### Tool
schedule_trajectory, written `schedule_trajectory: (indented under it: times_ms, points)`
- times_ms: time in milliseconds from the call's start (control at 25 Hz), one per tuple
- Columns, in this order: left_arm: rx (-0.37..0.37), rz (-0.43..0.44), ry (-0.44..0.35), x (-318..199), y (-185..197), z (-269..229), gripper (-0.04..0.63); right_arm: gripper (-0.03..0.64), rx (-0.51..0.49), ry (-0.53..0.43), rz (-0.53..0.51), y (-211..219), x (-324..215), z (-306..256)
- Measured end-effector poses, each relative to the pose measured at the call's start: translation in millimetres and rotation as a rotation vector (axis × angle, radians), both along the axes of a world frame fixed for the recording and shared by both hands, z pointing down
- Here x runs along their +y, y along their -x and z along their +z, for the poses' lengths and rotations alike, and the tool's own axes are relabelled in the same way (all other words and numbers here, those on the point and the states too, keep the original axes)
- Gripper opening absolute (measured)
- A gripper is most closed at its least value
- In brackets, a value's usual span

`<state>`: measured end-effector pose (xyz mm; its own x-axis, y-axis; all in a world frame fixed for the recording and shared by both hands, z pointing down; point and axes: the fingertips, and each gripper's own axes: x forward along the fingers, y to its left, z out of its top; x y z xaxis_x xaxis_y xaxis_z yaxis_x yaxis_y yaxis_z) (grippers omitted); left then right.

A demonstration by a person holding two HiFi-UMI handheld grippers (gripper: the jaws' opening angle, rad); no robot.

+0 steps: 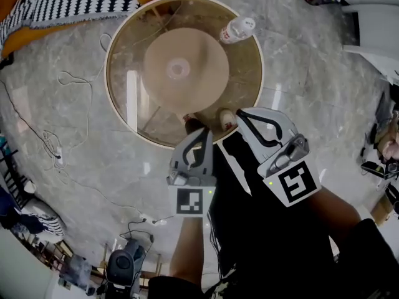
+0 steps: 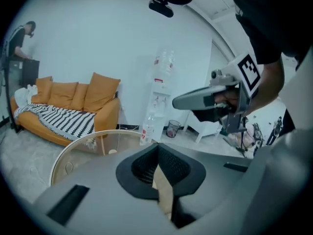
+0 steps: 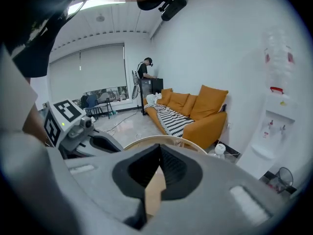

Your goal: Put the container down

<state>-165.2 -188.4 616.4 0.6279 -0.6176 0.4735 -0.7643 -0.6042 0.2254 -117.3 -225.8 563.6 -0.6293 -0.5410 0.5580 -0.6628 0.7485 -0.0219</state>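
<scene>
The container is a clear plastic bottle (image 1: 237, 30) with a red label. It stands upright on the far right part of the round glass table (image 1: 124, 98), and also shows as the bottle (image 2: 146, 127) and the bottle (image 3: 219, 151) in the two gripper views. My left gripper (image 1: 198, 133) hovers over the table's near rim, shut with nothing between its pads. My right gripper (image 1: 240, 114) is beside it, also shut and empty. Both are well short of the bottle. The left gripper (image 2: 157, 149) and the right gripper (image 3: 159, 149) show their tips meeting.
An orange sofa (image 2: 73, 102) with a striped blanket (image 1: 68, 2) stands beyond the table. Cables (image 1: 56, 148) trail over the marble floor at the left. A water dispenser (image 2: 159, 89) and a waste bin (image 2: 172, 128) are by the wall. A person (image 3: 145, 72) stands far off.
</scene>
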Motion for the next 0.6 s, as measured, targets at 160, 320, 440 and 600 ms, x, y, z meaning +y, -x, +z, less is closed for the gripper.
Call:
schedule_trajectory:
  times_ms: [160, 320, 440, 600]
  points:
    - [0.03, -0.126, 0.016, 15.6, -2.6, -69.0, 0.014, -0.005, -0.023, -0.027, -0.013, -14.8, 16.2, -41.5]
    - [0.039, -0.177, 0.002, 33.1, 10.5, -134.4, 0.014, -0.005, -0.069, -0.069, -0.018, -11.1, 34.8, -93.0]
    - [0.027, -0.182, -0.044, 47.5, 14.8, -180.6, 0.015, -0.005, -0.1, -0.122, -0.027, -11.4, 46.8, -137.1]
    - [0.028, -0.161, -0.106, 70.0, 6.0, -236.7, 0.015, -0.005, -0.113, -0.193, -0.043, -23.7, 54.5, -185.4]
